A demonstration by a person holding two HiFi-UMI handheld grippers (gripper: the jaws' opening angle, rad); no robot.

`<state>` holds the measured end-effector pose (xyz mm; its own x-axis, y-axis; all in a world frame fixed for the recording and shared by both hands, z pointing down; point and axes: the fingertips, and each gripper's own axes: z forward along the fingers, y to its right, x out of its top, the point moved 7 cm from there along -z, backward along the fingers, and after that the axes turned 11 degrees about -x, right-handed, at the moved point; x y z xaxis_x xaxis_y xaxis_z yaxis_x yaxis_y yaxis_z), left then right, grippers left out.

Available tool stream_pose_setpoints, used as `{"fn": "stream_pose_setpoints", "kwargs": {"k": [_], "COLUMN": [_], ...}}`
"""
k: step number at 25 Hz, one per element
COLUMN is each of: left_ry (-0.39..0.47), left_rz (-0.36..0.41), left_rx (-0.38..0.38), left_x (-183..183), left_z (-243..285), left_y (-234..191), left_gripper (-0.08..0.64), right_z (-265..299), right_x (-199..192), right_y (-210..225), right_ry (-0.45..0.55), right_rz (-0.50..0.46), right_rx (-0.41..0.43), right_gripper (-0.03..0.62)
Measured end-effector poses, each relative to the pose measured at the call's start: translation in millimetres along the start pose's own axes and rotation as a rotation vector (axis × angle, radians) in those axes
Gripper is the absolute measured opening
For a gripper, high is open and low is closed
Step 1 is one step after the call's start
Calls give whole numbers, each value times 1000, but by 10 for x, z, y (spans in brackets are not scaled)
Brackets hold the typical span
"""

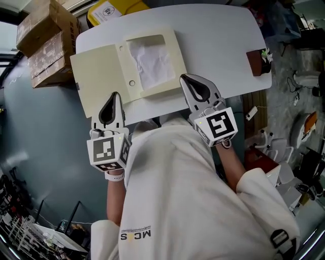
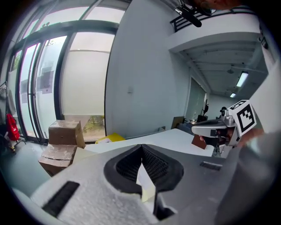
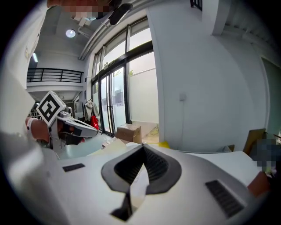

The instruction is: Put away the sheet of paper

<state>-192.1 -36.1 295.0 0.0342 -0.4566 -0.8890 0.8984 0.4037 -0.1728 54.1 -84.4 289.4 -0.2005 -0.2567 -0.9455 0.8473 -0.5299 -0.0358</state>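
A cream folder (image 1: 99, 81) lies open on the white table (image 1: 218, 45). A crumpled white sheet of paper (image 1: 151, 63) lies on its right half, showing in a cut-out window. My left gripper (image 1: 116, 95) hovers over the folder's near edge, jaws shut with nothing seen between them. My right gripper (image 1: 184, 77) is shut too, its tips at the folder's near right corner. In the left gripper view the closed tips (image 2: 141, 146) point across the table, with the right gripper (image 2: 219, 127) off to the side. The right gripper view shows its closed tips (image 3: 143, 147).
Stacked cardboard boxes (image 1: 45, 40) stand on the floor left of the table, also visible as boxes (image 2: 63, 134) by the windows. A yellow object (image 1: 109, 10) sits beyond the far edge. A small brown block (image 1: 256, 62) rests at the table's right edge.
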Motion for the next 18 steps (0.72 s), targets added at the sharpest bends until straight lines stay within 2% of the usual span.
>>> {"fn": "stream_pose_setpoints", "kwargs": {"k": [7,13,18], "left_ry": [52,47,57], "left_rz": [-6,38,31], "left_rx": [17,8,10], "left_x": [43,21,8], "left_z": [-175,-246,-255], "left_y": [65,73,85], "left_gripper": [26,26,26], "right_z": [-58,-106,-124], "right_x": [66,36,-4], "right_y": [110,93,91], "right_ry": [28,27,17], "right_rz": [25,14,29], "right_rx": [-35,-28,-23], "right_gripper": [12,12,12]}}
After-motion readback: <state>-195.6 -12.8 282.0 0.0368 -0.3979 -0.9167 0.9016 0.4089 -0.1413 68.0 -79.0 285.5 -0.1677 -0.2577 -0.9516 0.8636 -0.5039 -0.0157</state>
